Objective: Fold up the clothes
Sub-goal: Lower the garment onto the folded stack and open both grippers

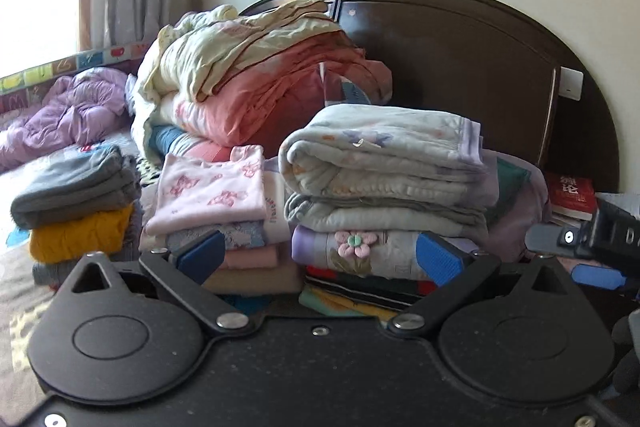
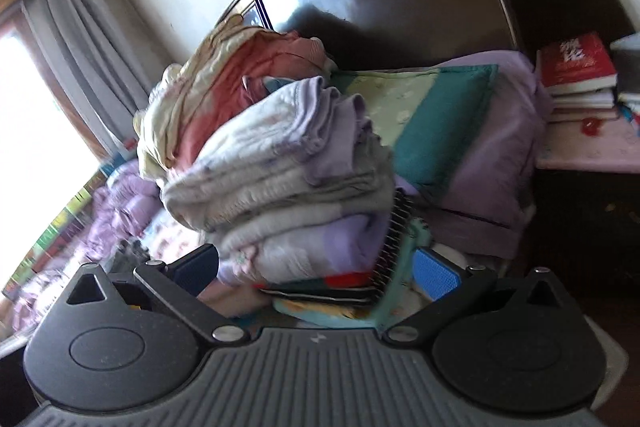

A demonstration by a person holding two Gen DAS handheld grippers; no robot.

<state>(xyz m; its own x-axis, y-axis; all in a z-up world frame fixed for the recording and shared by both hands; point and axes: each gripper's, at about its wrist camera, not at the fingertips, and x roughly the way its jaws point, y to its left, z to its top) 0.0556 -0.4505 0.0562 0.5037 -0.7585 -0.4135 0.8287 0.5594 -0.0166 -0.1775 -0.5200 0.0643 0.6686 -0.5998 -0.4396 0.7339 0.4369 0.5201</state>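
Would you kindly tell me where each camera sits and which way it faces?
Left wrist: on the left gripper, level, facing the folded stacks and the headboard; its open blue-padded fingers show, plus the right gripper at the right edge.
Right wrist: on the right gripper, tilted, close to the folded blanket stack; its open fingers show.
Shared: that blanket stack, the headboard, the red book.

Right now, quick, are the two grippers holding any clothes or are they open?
Left gripper: open, holding nothing; the folded stacks sit beyond it.
Right gripper: open, holding nothing.
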